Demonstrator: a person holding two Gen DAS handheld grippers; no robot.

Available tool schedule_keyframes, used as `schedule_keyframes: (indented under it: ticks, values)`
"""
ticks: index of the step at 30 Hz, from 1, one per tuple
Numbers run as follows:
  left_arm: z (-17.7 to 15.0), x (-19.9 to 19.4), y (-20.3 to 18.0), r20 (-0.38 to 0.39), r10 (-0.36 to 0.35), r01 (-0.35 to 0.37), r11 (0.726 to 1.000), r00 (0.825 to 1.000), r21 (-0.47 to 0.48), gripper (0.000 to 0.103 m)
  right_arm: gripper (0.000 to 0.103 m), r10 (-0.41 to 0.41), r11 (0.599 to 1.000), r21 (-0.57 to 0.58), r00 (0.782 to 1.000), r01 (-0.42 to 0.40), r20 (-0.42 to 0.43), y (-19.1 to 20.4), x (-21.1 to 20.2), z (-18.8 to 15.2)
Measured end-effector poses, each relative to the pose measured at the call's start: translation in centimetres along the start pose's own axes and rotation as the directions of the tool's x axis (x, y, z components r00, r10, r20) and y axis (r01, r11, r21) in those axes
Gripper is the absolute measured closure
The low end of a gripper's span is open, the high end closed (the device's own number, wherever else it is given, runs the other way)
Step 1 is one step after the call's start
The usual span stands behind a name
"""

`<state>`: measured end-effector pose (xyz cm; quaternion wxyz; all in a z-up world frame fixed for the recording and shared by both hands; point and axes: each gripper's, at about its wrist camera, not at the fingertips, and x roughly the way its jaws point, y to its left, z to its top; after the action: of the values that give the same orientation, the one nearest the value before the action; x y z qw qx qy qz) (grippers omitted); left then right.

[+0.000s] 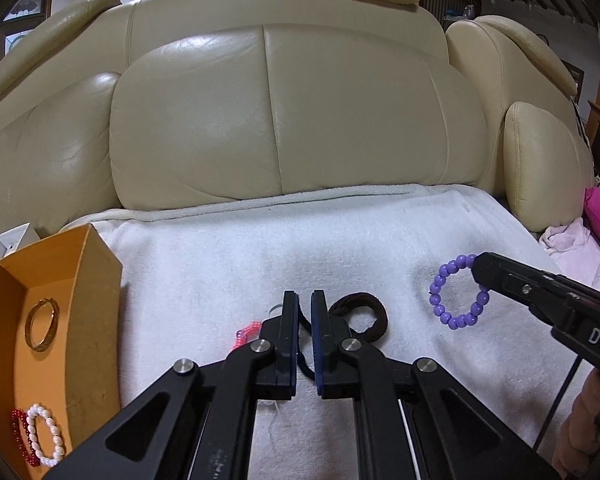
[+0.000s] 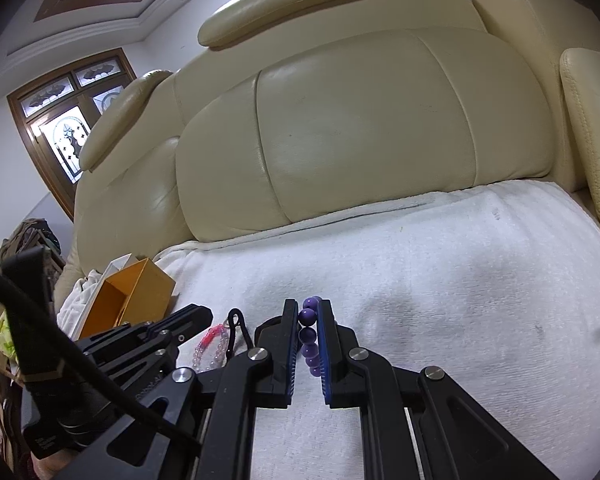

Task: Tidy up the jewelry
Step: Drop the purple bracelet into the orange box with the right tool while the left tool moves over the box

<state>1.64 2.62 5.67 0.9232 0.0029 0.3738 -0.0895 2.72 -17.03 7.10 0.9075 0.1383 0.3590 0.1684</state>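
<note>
Gripping hair tie (image 1: 360, 312) in left gripper (image 1: 305, 344), jaws clamped | right gripper (image 2: 309, 340) jaws clamped on purple bracelet (image 1: 456, 292) over towel (image 1: 220, 264) | risk: thin tie slips out before box (image 1: 96, 280)

Five bracelets (image 1: 458, 293), one hair tie (image 1: 364, 314), one box (image 1: 96, 280).

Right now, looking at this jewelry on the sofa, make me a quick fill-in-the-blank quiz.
1. The right claw is shut on the ___ bead bracelet.
2. The gold bangle lies inside the ___ box.
3. The left claw pinches a thin ___ cord.
4. The jewelry rests on a ___ towel.

Missing words: purple; orange; black; white
</note>
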Motion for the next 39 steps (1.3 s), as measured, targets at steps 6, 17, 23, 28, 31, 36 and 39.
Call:
schedule_keyframes:
  ticks: [6,17,23,28,31,36,39]
  values:
    - [-0.1,-0.9,0.3,0.017,-0.002,0.002,1.000,1.000,-0.003,0.096,0.093,-0.001,1.000,-0.013,1.000,0.001,0.005,0.4,0.0,-0.2]
    - [-0.2,-2.5,0.4,0.045,-0.013,0.014,1.000,0.999,-0.016,0.096,0.093,0.005,1.000,-0.031,1.000,-0.004,0.006,1.3,0.5,-0.3]
    - [-0.2,-3.8,0.2,0.073,-0.027,0.028,0.999,0.997,-0.021,0.096,0.093,0.004,0.999,-0.037,1.000,-0.003,0.008,1.4,0.5,-0.4]
    - [-0.5,-5.3,-0.2,0.097,-0.036,0.038,0.999,0.995,-0.019,0.096,0.093,0.006,0.999,-0.038,1.000,-0.005,0.008,1.5,0.5,-0.5]
    - [-0.6,-6.1,-0.3,0.107,-0.041,0.043,0.999,0.993,-0.016,0.096,0.093,0.007,0.999,-0.043,1.000,-0.006,0.009,1.7,0.5,-0.5]
    - [-1.1,-7.7,0.2,0.126,-0.031,0.034,0.999,0.992,-0.020,0.096,0.093,0.015,0.999,-0.053,1.000,-0.014,0.012,2.4,0.5,-0.8]
    - [-1.4,-8.6,0.9,0.130,-0.027,0.032,0.999,0.991,-0.040,0.096,0.093,0.026,0.998,-0.056,1.000,-0.026,0.010,3.1,0.6,-1.0]
